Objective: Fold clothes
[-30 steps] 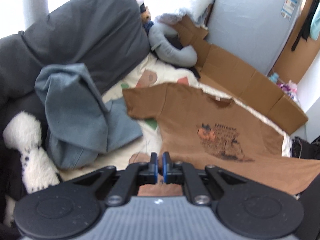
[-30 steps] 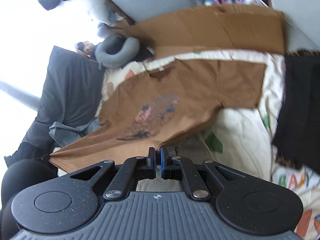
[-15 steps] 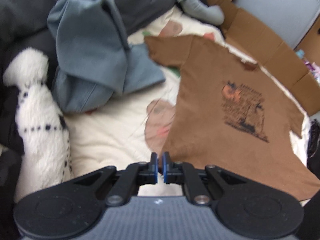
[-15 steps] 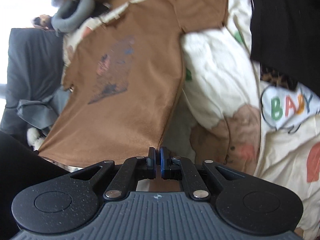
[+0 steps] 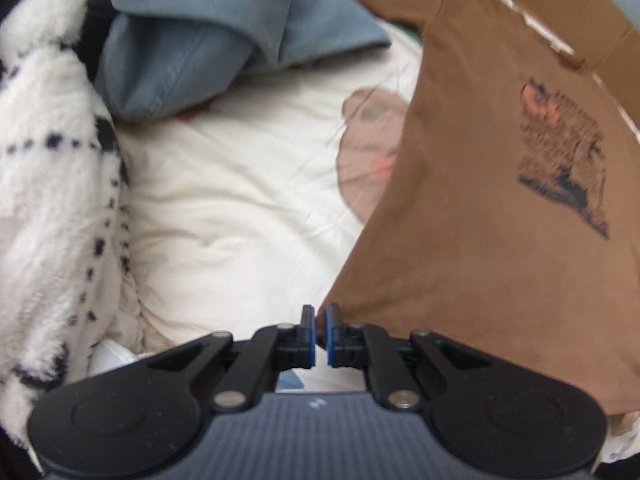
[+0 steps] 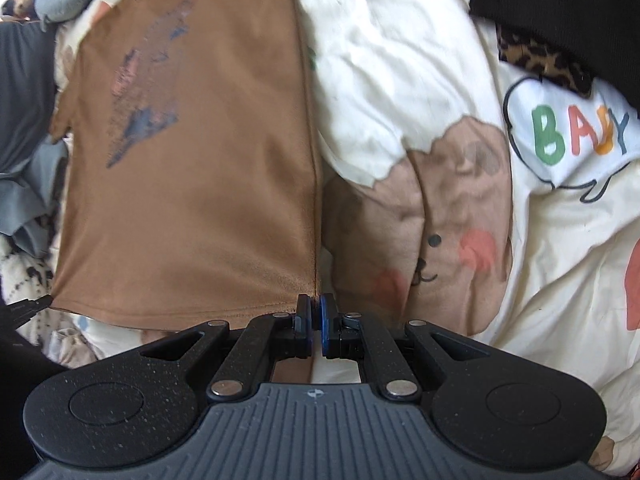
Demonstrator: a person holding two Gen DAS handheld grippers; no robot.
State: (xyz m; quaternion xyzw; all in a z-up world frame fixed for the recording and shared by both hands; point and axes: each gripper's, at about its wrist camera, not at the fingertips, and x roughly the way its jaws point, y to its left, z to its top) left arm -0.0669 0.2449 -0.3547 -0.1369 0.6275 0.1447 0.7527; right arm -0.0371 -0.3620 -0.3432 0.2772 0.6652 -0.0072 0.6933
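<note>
My L gripper (image 5: pixel 319 312) clenched on brown T-shirt (image 5: pixel 480 208) hem corner | my R gripper (image 6: pixel 315 304) clenched on other hem corner | shirt spread ahead of both over cartoon bear quilt (image 6: pixel 440 200) | grey-blue garment (image 5: pixel 192 40) far-left of L | no containers seen

Cream cartoon-print quilt (image 6: pixel 420 80) (bear, "BABY" lettering), cardboard (image 5: pixel 560 4) behind.

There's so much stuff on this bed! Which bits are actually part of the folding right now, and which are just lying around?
In use:
- brown T-shirt
- left tongs, pinching one hem corner
- right tongs, pinching the other hem corner

Lying about:
- blue-grey garment
- white fluffy blanket
- cartoon bedspread
- black cloth
- cardboard
</note>
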